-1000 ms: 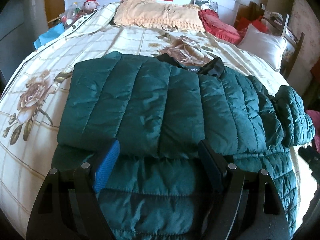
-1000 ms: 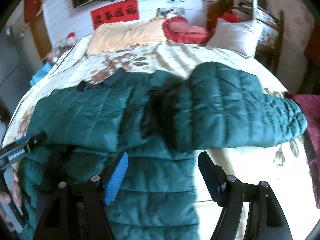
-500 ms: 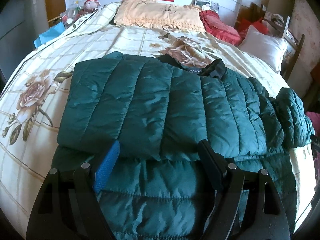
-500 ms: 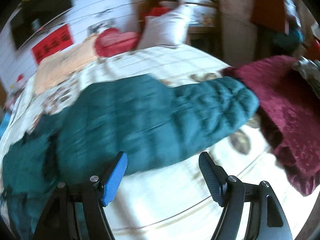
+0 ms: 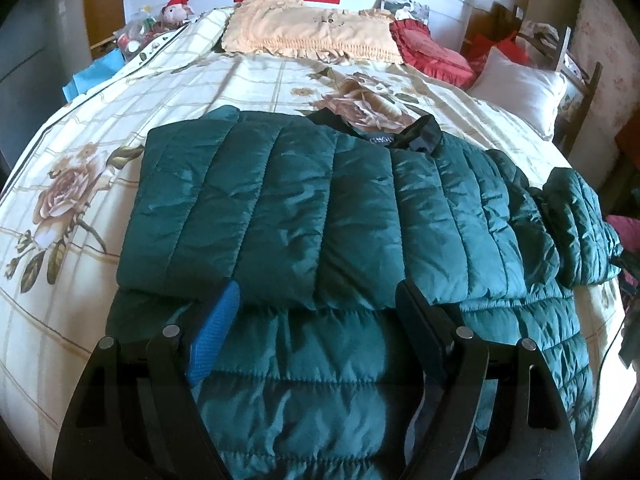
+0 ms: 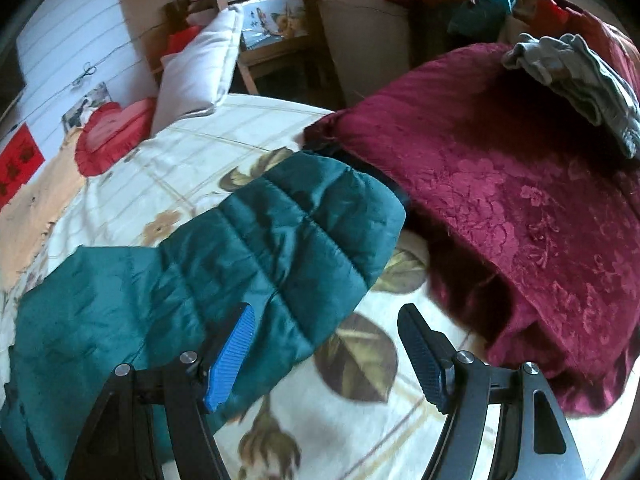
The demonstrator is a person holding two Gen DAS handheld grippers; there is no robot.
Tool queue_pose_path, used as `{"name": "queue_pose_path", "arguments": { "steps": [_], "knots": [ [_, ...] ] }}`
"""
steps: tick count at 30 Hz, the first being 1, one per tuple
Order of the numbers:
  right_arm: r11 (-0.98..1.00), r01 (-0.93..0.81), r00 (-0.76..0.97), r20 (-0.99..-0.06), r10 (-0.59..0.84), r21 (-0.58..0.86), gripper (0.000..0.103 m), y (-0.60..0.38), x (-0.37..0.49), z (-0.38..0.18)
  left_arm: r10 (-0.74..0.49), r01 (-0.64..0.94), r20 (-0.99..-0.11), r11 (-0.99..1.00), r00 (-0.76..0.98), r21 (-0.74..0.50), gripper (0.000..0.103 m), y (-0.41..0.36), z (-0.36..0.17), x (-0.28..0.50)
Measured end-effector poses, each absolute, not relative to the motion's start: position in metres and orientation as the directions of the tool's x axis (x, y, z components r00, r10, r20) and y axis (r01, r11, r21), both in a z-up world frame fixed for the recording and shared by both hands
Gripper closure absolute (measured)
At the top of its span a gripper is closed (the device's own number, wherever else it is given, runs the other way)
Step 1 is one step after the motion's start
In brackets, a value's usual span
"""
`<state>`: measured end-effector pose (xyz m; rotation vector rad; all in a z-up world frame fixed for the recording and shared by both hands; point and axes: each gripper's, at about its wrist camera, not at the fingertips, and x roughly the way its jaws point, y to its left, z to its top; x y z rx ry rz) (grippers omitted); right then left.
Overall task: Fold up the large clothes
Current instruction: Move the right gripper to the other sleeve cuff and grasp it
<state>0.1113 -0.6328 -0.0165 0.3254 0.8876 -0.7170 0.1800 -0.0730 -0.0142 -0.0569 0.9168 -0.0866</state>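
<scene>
A dark green quilted jacket (image 5: pixel 304 208) lies spread on the flowered bedspread (image 5: pixel 80 152), its left sleeve folded across the chest and its collar (image 5: pixel 424 136) toward the pillows. My left gripper (image 5: pixel 316 320) hovers open over the jacket's lower body, nothing between its fingers. The jacket's other sleeve (image 6: pixel 248 248) stretches out to the right, with its cuff (image 6: pixel 360 208) beside a maroon blanket. My right gripper (image 6: pixel 326 344) stands open just below that cuff end; its blue pad (image 6: pixel 232 356) is over the sleeve's edge and its black pad (image 6: pixel 420 356) is over bare bedspread.
A maroon patterned blanket (image 6: pixel 520 208) with a grey garment (image 6: pixel 576 84) on it is heaped at the bed's right edge. Peach, red and white pillows (image 5: pixel 312 32) line the headboard. A wooden chair (image 6: pixel 264 12) stands past the bed's corner.
My right gripper swung right along the outstretched sleeve and rolled, from the jacket's body to the cuff end by the maroon blanket. The left gripper and the jacket stayed still.
</scene>
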Motion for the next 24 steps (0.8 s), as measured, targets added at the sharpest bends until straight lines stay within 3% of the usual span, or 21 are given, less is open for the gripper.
{"name": "queue_pose_path", "arguments": {
  "steps": [13, 14, 16, 17, 19, 24],
  "knots": [
    [0.692, 0.722, 0.431, -0.791, -0.434, 0.014, 0.03, -0.659, 0.132, -0.028, -0.097, 0.037, -0.792, 0.995, 0.602, -0.093, 0.022, -0.071, -0.018, 0.175],
    [0.698, 0.716, 0.435, -0.79, -0.433, 0.012, 0.033, -0.659, 0.135, -0.029, -0.094, 0.036, -0.796, 0.995, 0.598, -0.091, 0.022, -0.07, -0.019, 0.175],
    [0.713, 0.701, 0.446, -0.783, -0.434, 0.005, 0.06, -0.656, 0.137, -0.028, -0.088, 0.032, -0.8, 0.996, 0.593, -0.086, 0.022, -0.068, -0.021, 0.175],
    [0.716, 0.698, 0.45, -0.782, -0.432, 0.006, 0.063, -0.656, 0.136, -0.028, -0.085, 0.028, -0.802, 0.996, 0.592, -0.085, 0.022, -0.067, -0.021, 0.176],
    [0.723, 0.691, 0.466, -0.776, -0.426, 0.019, 0.08, -0.656, 0.132, -0.023, -0.087, 0.021, -0.802, 0.995, 0.591, -0.093, 0.022, -0.063, -0.022, 0.175],
    [0.762, 0.637, 0.569, -0.739, -0.362, 0.118, 0.089, -0.651, 0.116, 0.003, -0.098, 0.011, -0.798, 0.994, 0.595, -0.113, 0.022, -0.058, -0.021, 0.172]
  ]
}}
